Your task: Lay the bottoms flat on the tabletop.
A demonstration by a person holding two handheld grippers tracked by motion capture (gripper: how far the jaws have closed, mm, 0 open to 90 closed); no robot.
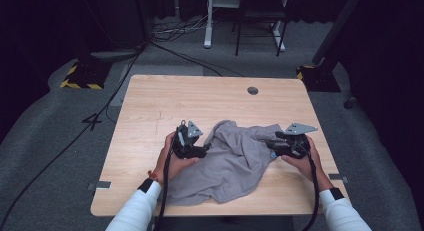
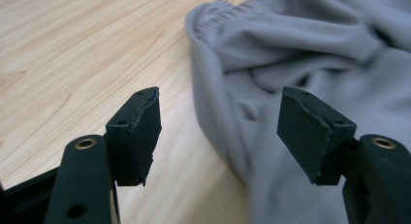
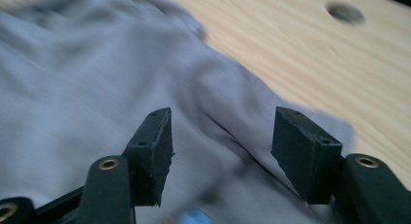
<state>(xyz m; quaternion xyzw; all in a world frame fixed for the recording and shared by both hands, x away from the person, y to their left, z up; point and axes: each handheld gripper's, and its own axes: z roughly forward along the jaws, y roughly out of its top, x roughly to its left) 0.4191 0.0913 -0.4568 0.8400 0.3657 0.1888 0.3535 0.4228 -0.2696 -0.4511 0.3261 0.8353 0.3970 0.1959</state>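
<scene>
Both claws are spread wide, gripping nothing. The left gripper (image 1: 204, 150) sits at the near-left edge of the grey garment (image 1: 235, 161), the right gripper (image 1: 272, 142) over its right side. The garment lies crumpled mid-table (image 1: 150, 106), toward the near edge. Risk, I'd say: pinching several bunched layers at once, so it won't spread flat. A cable hole (image 1: 252, 90) sits far back, nothing blocking.

Both forearms, in white sleeves, come up from below, each hand wrapped around its tool. The left gripper (image 1: 204, 150) points toward the right one, its jaws spread wide with nothing between the pads (image 2: 145, 132). The right gripper (image 1: 270, 144) points back toward the left, jaws likewise wide apart, pads (image 3: 160, 153) bare.
</scene>
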